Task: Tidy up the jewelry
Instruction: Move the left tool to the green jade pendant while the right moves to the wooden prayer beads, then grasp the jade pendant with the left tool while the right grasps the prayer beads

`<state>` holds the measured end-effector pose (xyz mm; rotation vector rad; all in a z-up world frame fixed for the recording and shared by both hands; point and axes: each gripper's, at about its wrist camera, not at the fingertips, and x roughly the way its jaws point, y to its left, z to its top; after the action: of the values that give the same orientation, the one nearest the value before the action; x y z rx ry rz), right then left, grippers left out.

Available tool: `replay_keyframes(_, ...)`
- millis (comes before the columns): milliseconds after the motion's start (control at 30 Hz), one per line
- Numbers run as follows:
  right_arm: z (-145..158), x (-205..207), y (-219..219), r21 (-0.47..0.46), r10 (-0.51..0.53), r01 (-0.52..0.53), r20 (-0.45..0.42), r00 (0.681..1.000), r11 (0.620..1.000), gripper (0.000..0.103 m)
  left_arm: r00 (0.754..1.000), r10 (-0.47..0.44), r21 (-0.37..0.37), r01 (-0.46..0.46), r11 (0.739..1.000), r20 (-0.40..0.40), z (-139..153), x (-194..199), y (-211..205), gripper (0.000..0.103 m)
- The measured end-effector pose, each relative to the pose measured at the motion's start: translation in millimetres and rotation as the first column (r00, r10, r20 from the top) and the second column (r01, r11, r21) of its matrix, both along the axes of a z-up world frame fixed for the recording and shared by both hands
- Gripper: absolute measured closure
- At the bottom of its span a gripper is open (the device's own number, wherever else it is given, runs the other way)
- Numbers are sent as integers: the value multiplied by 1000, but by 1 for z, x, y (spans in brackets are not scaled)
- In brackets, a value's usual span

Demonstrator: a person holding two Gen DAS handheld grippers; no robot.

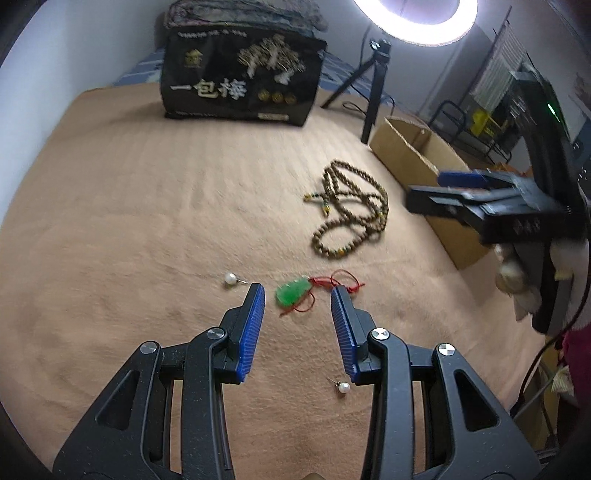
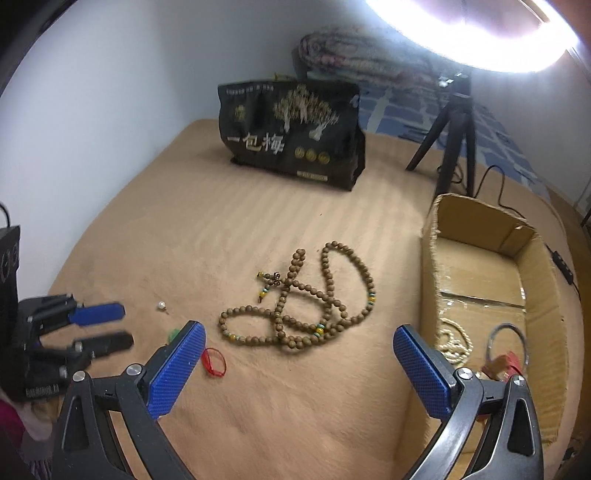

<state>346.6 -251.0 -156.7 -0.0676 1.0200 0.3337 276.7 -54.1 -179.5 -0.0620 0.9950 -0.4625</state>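
The scene was lit from above by a ring light (image 1: 415, 18), which was blown out to white glare at the upper edge of both views. The tan blanket (image 1: 166, 203) was evenly and softly lit, and only faint shadows were cast. Strong fisheye bending and dark vignetting were seen at the corners. The wooden bead necklace (image 1: 349, 206) was slightly smeared in the left wrist view.
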Motion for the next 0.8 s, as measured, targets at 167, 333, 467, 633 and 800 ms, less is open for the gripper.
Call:
replay_keyframes(167,-16,23,12,1,-3,3,-64,998,1000,0,999,-30,-2,30,1000,-20,-14,4,-6,65)
replay_keyframes(333,-39,46,21,-18,-27,25,-145,989,1000,0,999,-23,-17,23,1000,-32,-23,12,-4,65)
replay_keyframes(467,-54,59,18,0,-75,77,-198,977,997,0,999,-26,-20,25,999,-36,-28,17,-4,65)
replay_keyframes(633,-70,69,13,-21,-144,143,-249,958,989,0,999,-38,-11,38,999,-34,-32,21,-7,65)
replay_keyframes(800,-75,70,17,-60,-144,133,-253,957,989,0,998,-51,10,51,999,-35,-39,24,-14,65)
